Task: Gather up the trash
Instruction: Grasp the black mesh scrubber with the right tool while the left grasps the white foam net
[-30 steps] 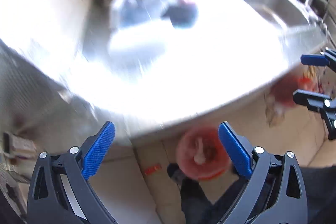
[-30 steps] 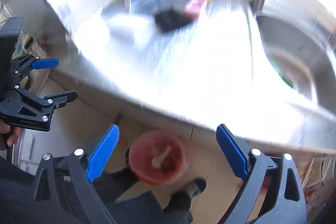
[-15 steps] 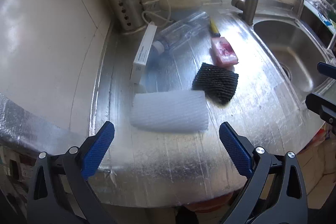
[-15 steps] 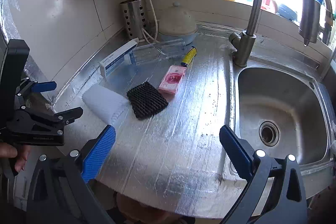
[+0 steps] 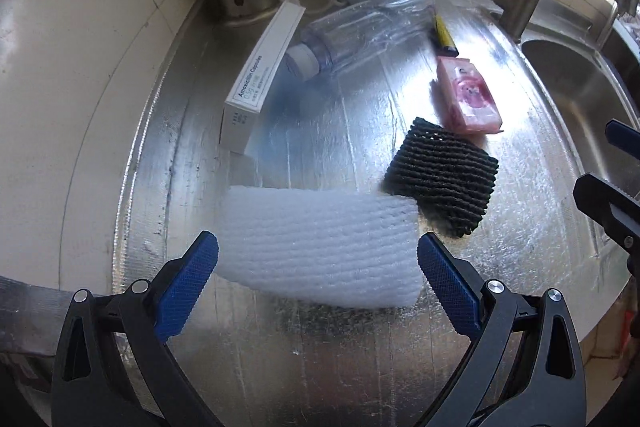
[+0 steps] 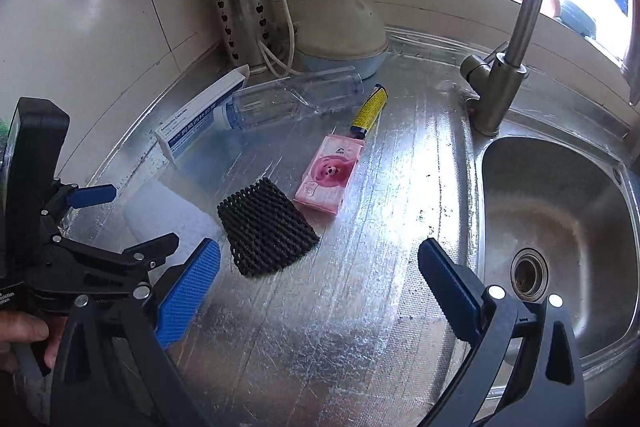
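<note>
Both tongs (image 5: 318, 269) (image 6: 318, 281) hover agape above the steel counter (image 6: 360, 307).

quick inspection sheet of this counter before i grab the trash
surface: steel counter, scratched, with dark specks near the sink
job's things: white foam net, black foam net, pink tissue pack, clear plastic bottle on its side, medicine box, yellow tube
clutter: perforated steel utensil holder, domed lid on a dish
grippers: left gripper open, its fingers either side of the white foam net; right gripper open, holding nothing
cables: white cord by the utensil holder
surroundings: tap, tiled wall, bright window
</note>
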The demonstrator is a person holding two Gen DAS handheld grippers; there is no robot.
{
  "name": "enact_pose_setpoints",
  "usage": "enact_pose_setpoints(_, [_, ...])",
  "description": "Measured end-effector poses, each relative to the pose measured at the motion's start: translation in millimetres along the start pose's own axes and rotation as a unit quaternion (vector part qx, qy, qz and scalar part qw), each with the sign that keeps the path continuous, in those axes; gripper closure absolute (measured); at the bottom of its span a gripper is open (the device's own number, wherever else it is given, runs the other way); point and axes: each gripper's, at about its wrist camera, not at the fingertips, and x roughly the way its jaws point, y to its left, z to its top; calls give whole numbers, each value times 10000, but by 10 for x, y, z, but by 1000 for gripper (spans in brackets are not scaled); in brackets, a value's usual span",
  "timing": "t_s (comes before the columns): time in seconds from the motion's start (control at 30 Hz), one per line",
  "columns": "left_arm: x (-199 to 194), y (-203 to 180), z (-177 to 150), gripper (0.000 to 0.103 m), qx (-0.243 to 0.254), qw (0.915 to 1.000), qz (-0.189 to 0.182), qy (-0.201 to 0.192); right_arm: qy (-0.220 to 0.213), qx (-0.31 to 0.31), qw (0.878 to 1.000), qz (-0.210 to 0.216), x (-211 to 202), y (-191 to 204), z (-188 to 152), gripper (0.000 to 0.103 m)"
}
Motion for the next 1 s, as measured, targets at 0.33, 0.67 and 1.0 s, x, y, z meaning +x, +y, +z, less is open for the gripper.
enact_pose_setpoints(0.33, [318, -4, -32, 12, 59, 9992, -179, 340, 205, -28, 9998, 39, 245, 16, 90, 5])
enact_pose_setpoints(0.67, [300, -12, -27, 38, 152, 9983, -501, 241, 607, -258, 9977, 173, 660, 178, 104, 8])
enact_pose_setpoints(1.0, [282, 12, -52, 41, 247, 9973, -685, 125, 917, -339, 9952, -94, 1034, 262, 119, 8])
